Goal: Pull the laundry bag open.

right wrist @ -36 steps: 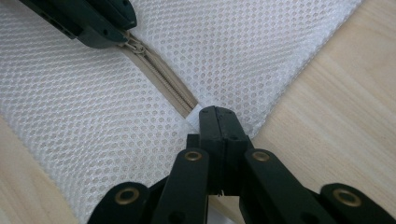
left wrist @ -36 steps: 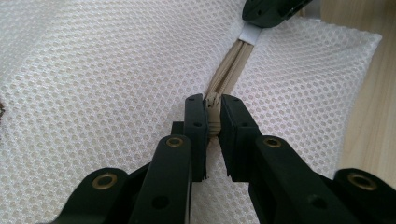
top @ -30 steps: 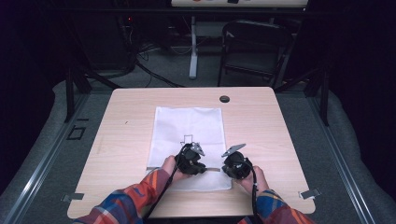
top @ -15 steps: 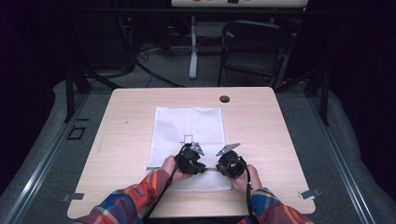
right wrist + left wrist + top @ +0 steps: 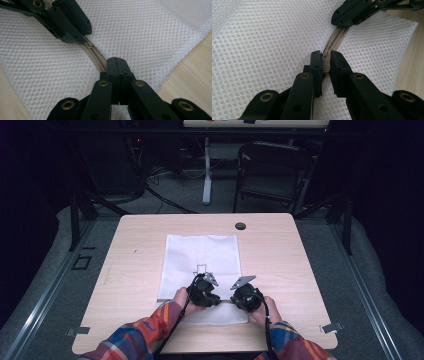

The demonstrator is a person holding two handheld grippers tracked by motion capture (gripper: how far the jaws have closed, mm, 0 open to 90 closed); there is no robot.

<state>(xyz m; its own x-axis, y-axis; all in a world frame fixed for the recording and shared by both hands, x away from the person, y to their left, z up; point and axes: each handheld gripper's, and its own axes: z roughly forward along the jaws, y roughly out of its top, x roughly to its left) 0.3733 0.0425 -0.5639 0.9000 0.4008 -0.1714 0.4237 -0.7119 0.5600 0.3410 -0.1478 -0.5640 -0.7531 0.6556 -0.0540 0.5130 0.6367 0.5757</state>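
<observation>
A white mesh bag (image 5: 200, 255) lies flat on the wooden table (image 5: 280, 265), with a beige zipper (image 5: 335, 37) running along its near end. My left gripper (image 5: 325, 56) is shut on the zipper, the tape bunched between its pads. My right gripper (image 5: 116, 61) is shut on the same zipper (image 5: 96, 57) a short way along. In the high view the left gripper (image 5: 205, 290) and the right gripper (image 5: 245, 295) sit side by side over the bag's near edge. Each gripper view shows the other gripper clamped farther up the zipper: the right gripper (image 5: 340, 23), the left gripper (image 5: 80, 35).
A dark round hole (image 5: 240, 226) sits near the table's far edge. Beyond the table stand a black chair (image 5: 270, 170) and a white stand leg (image 5: 206, 180). Bare wood lies left and right of the bag. Plaid sleeves (image 5: 145, 335) come in from the bottom.
My right gripper has shifted slightly left, closer to the left gripper. The left gripper and the bag have stayed put.
</observation>
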